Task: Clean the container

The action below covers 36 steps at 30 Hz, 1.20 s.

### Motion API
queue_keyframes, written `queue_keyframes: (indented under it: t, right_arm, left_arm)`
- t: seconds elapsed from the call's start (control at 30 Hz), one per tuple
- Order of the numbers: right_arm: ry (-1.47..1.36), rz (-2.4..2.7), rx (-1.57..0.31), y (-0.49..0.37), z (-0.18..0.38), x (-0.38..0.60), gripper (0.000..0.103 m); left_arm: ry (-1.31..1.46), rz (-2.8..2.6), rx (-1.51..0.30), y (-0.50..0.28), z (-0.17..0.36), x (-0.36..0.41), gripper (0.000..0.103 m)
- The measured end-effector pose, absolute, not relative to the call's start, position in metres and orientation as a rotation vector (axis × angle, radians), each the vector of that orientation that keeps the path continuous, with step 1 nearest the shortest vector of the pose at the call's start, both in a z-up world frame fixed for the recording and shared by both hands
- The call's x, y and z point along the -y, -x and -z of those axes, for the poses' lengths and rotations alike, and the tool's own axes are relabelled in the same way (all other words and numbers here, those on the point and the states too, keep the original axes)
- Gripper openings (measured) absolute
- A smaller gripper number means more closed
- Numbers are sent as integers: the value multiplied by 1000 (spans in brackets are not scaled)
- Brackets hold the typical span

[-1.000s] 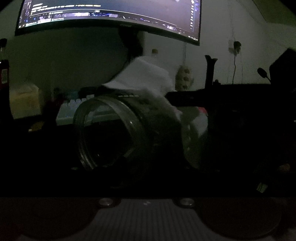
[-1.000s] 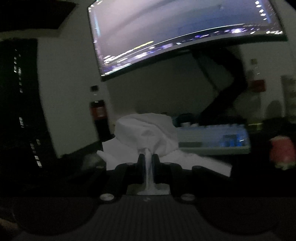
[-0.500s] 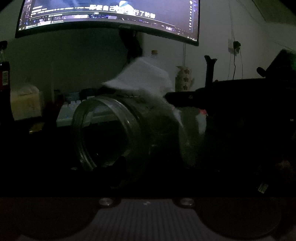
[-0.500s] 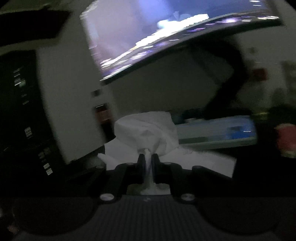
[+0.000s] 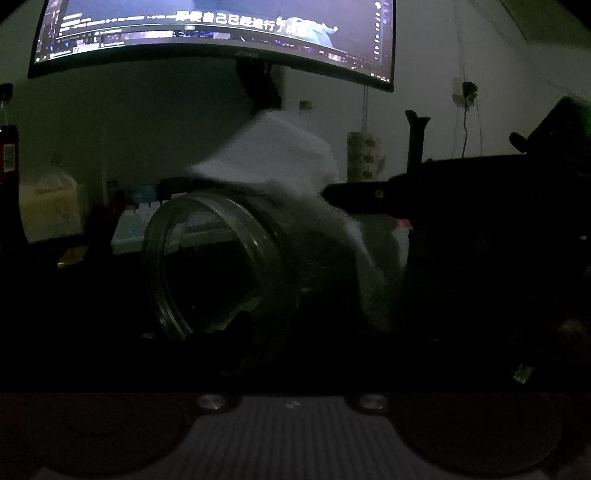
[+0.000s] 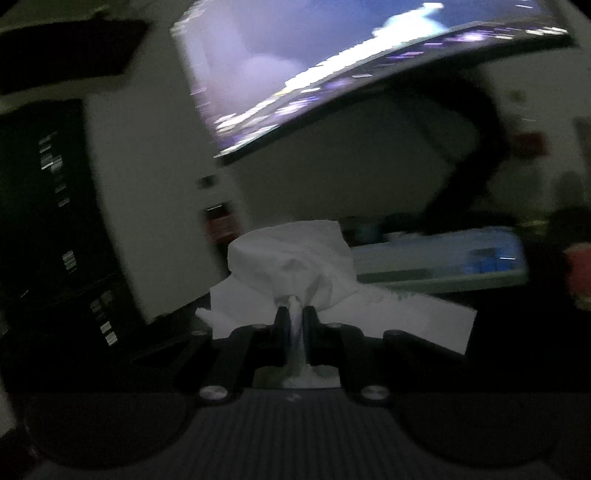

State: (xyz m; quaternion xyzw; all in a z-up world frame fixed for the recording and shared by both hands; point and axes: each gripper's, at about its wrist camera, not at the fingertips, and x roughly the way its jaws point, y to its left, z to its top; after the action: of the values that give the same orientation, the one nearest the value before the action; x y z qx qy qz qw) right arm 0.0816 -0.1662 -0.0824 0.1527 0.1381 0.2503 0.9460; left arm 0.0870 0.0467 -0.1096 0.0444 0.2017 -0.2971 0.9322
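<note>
Right, the right gripper is pinching a crumpled white tissue: its jaws are narrow, nearly together, with a twisted neck of paper clamped between them and the rest billowing out in front. From the left wrist view that same tissue is pressing on the upper outer wall of the glass jar, toward its base end, so the wiping is happening on the outside. The right gripper is reaching in from the right side, roughly level, its dark body stretching across the frame.

The jar is lying tilted on its side, close in front of the left gripper, mouth turned left and slightly toward the camera. Whether the left jaws are closing on it I cannot tell; that whole lower area is too dark. It looks supported there, though.

My read: the job is partway. 1 patch of the outer wall is getting rubbed, while the interior looks untouched by the tissue for now, and the rim remains. Any dirt is impossible to judge in this gloom.

Behind, a curved monitor is glowing above a pale keyboard on the tabletop.
</note>
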Motion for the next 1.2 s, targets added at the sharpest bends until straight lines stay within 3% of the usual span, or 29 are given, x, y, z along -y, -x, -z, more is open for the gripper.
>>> queue_keyframes:
  t: [0.1,0.2,0.3,0.57,0.7,0.83,1.03,1.13,1.2]
  right_arm:
    - [-327,-497,-285,-84,84,173,10]
    - [-326,-524,-278,-81,81,172,10]
    - [-347,-505,-262,-80,78,179,10]
    - [-408,-556,-262,-75,69,187,10]
    - [-372,-566,-253,-70,66,179,10]
    - [-353,-571,-270,-75,68,172,10]
    - [-253,-557,-266,-85,71,147,10]
    - [-199,-634,-251,-75,70,132,10]
    - [-160,-659,-235,-69,71,126,10]
  left_arm:
    - [-92,613,-401,-86,111,-46,42]
    - [-85,665,-379,-85,111,-44,15]
    - [49,765,-374,-87,110,-53,11]
    - [363,849,-514,-117,106,-89,12]
    - [139,726,-462,-101,100,-73,32]
    - [-54,659,-431,-92,107,-49,36]
    - [-64,647,-408,-96,112,-43,35]
    - [-60,651,-379,-94,116,-44,18]
    - [-91,652,-353,-92,118,-42,17]
